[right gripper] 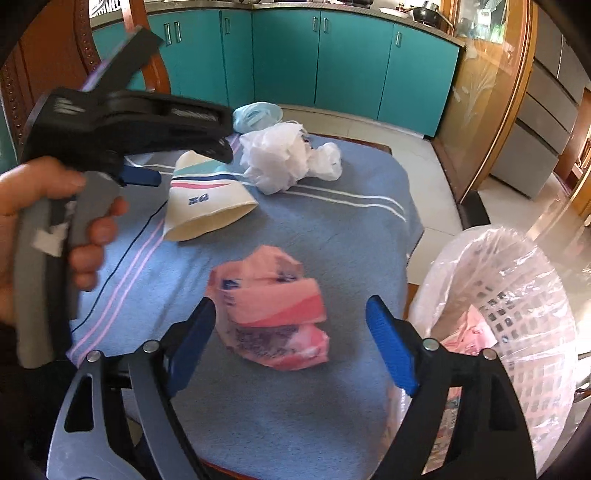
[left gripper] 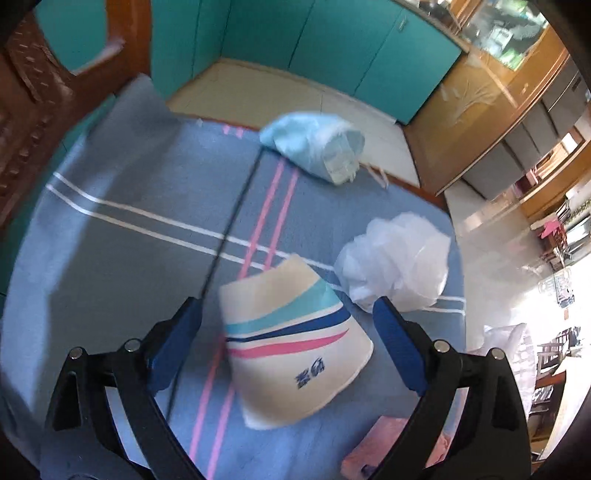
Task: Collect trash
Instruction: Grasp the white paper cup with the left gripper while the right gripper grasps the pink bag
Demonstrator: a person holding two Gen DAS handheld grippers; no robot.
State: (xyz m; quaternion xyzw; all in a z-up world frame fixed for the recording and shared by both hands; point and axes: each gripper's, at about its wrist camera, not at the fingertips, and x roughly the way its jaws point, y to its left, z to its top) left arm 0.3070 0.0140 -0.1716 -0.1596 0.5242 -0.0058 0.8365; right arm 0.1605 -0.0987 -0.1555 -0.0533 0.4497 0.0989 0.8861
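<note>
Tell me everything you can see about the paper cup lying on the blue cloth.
The paper cup is cream with teal, navy and pink swooshes and dark blue printed characters. It lies on its side on the blue striped cloth, squashed somewhat flat, its open mouth facing the pink wrapper. The left gripper hangs open over it, blue fingers on either side, not pressing. A white crumpled plastic bag sits close behind.

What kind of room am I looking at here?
Most likely a home kitchen or dining area. Teal cabinets run under a countertop with cookware on it, a wooden glass-fronted cupboard stands to the right, and a lined waste basket sits beside a cloth-covered table.
</note>
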